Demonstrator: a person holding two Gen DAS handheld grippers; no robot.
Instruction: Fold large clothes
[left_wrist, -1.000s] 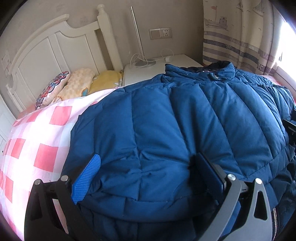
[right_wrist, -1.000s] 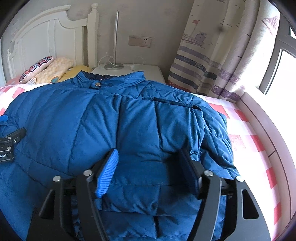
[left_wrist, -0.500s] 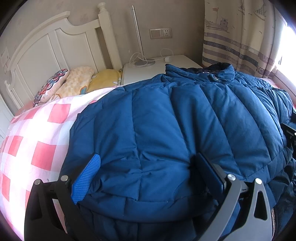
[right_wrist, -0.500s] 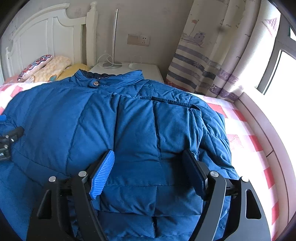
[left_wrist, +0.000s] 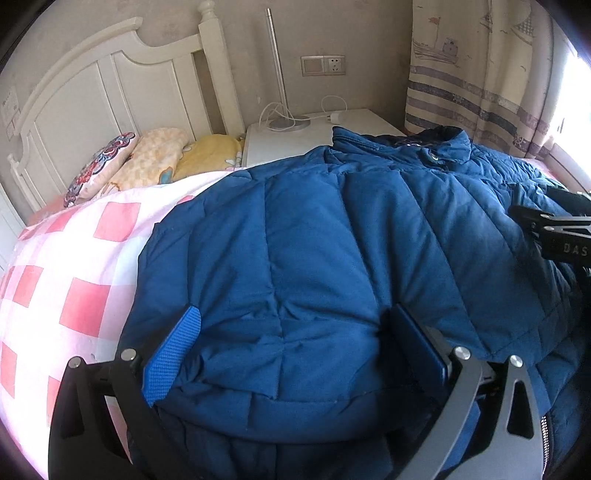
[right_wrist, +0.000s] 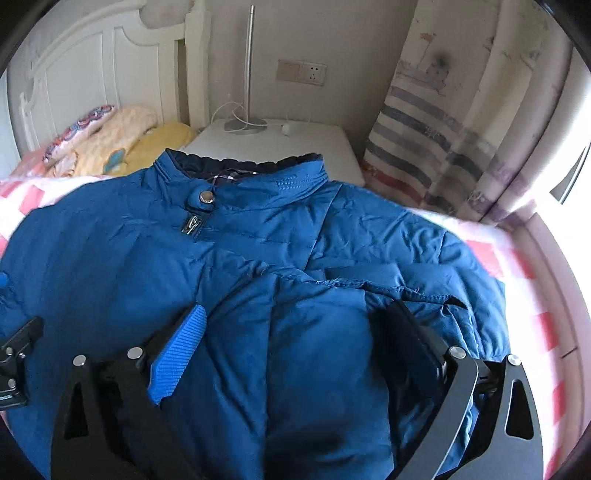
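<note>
Nearest me, my right gripper has just been opening and now stands wide, with a puffy fold of the blue down jacket bulging between its pads but no longer squeezed; it has slid forward toward the collar since a moment ago. My left gripper has not moved, its jaws wide around the jacket's hem, though I cannot tell if the pads press it. The jacket lies spread on the pink checked bed. Beyond are pillows, a white nightstand and a striped curtain. I judge one fold released, with more folding ahead.
</note>
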